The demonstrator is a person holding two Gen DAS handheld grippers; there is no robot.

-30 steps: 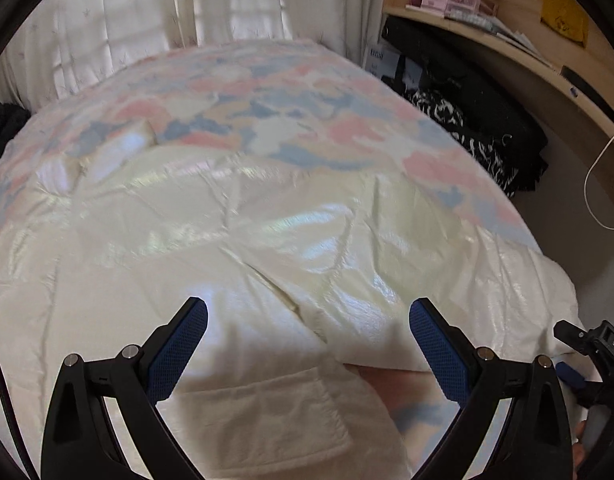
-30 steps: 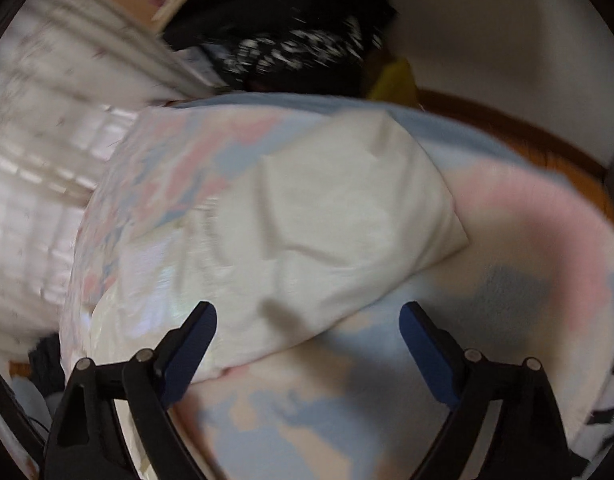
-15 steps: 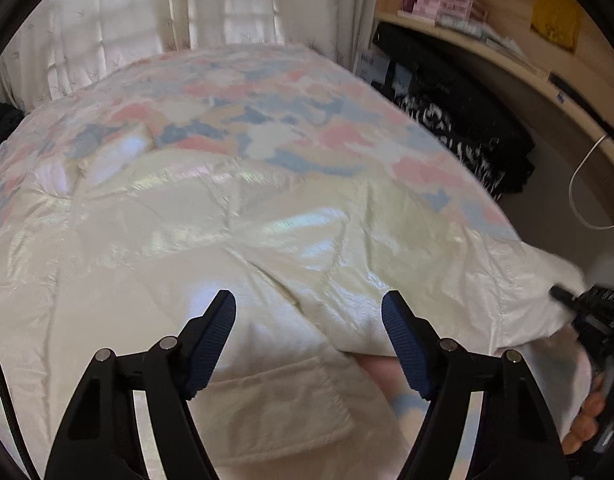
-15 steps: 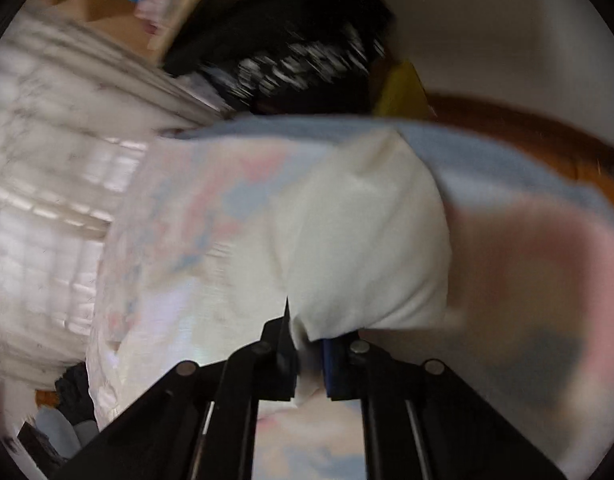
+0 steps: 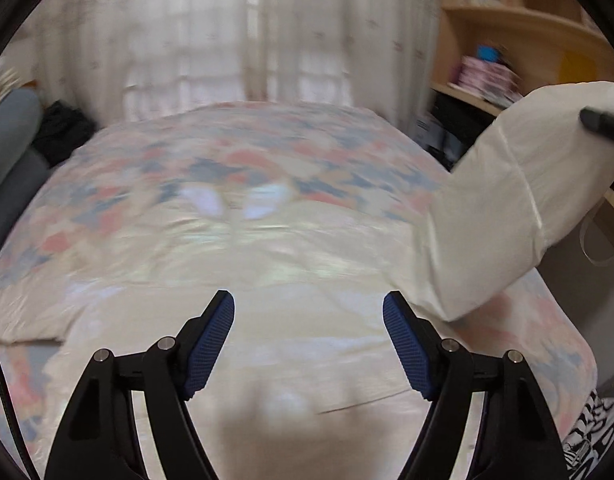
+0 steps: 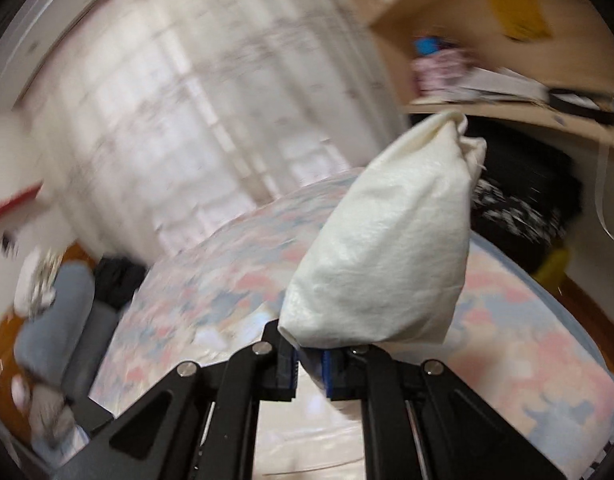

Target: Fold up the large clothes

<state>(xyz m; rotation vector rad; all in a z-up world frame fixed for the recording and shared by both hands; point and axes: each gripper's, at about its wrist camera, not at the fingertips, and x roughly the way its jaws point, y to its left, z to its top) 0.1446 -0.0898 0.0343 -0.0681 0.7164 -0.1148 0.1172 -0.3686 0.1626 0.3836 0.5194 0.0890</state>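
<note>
Between your right gripper's blue pads a pinch of the cream jacket's sleeve is sitting, jaws closed down to a thin gap filled with fabric. You are holding that sleeve up off the bed; the left wrist view is showing it rising to the right of the jacket body, with the rest of the garment lying flat across the patterned bedspread.

Your left gripper is hanging above the jacket body with its jaws standing wide apart and nothing between them. It is not pinning anything down.

Risks, judged from this state:

- Grip is looking shallow: only a small fold near the sleeve's edge is showing in the pads. The shell is reading glossy and slick, so a fast swing could be pulling it free mid-fold.
- With the left side idle, dragging the sleeve across may be towing the whole jacket body sideways over the bedspread instead of creasing at the shoulder.
- Puffy filling is likely to be springing back, so a sleeve laid loosely may be unfolding itself.
- Both views are blurring, suggesting quick motion; the sleeve could be landing bunched or off-line.
- Near the bed's right side, dark clothes under the shelf are sitting close; a wide arc could be snagging there.
</note>
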